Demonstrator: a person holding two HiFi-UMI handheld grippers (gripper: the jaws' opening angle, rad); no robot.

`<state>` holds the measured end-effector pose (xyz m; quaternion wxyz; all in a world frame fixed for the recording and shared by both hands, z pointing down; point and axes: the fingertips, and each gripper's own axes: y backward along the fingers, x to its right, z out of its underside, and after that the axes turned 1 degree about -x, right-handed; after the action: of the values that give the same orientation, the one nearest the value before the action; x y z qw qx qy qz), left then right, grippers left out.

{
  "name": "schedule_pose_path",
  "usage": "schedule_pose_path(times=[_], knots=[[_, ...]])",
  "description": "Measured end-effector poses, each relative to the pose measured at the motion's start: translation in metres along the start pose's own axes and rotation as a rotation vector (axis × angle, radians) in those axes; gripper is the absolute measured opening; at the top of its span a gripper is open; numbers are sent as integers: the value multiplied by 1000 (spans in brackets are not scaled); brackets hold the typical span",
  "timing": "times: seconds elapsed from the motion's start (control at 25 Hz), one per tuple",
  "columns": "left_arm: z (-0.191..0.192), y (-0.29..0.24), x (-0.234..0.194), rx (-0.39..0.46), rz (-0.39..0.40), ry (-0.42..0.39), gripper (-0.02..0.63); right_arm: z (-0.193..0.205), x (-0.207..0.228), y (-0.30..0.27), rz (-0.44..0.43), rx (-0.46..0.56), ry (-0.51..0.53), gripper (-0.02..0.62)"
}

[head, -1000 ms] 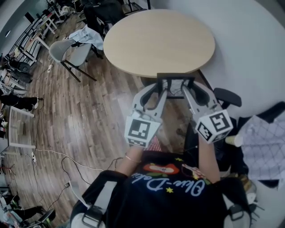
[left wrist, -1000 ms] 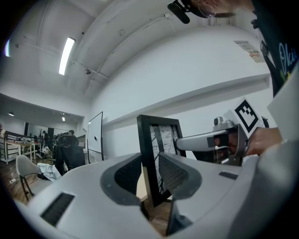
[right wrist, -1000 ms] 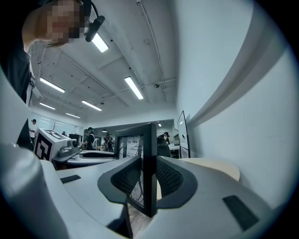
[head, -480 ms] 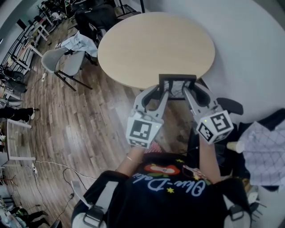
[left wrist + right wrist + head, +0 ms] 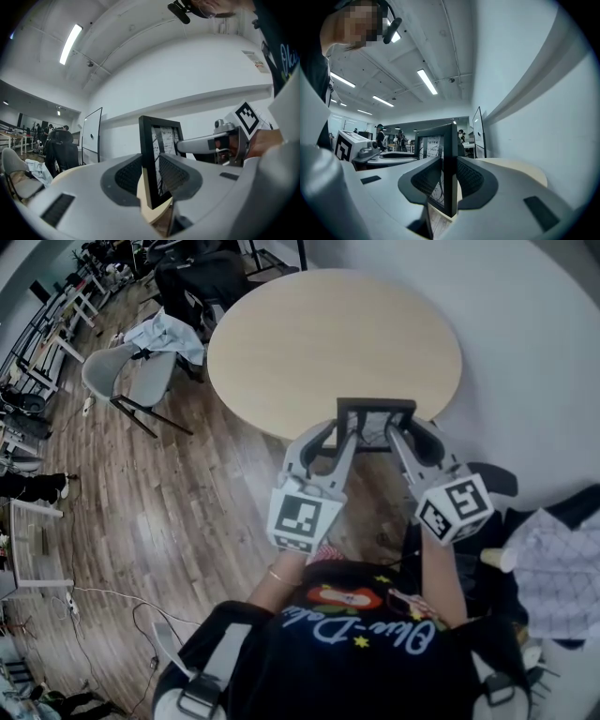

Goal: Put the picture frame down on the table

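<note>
One black rectangular picture frame (image 5: 375, 420) is held upright above the 5 o'clock rim of the round beige table (image 5: 319, 334), its side edges clamped between the jaws of the left gripper (image 5: 343, 435) and the right gripper (image 5: 395, 435).

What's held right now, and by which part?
Black rectangular picture frame, clamped by both: left hand-held gripper on its left edge, right hand-held gripper on its right edge.

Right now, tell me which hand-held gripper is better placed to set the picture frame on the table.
Left, marginally. Both the left hand-held gripper and the right hand-held gripper clamp the picture frame upright, but its left side looks further over the table.
</note>
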<state>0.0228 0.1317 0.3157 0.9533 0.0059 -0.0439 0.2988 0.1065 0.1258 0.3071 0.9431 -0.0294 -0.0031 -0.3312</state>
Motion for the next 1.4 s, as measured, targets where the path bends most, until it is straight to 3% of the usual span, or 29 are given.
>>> schedule_pose_path(times=[0.8,1.04,1.4], knots=[[8,-21,-91,14,49,52,101,-1,-8,-90,52,-28,4,74],[13,-25,-92,23,63,73,101,3,-6,-92,64,-43,7,74],[25,-42,-97,-6,62,31,101,11,10,-103,54,-41,-8,74]])
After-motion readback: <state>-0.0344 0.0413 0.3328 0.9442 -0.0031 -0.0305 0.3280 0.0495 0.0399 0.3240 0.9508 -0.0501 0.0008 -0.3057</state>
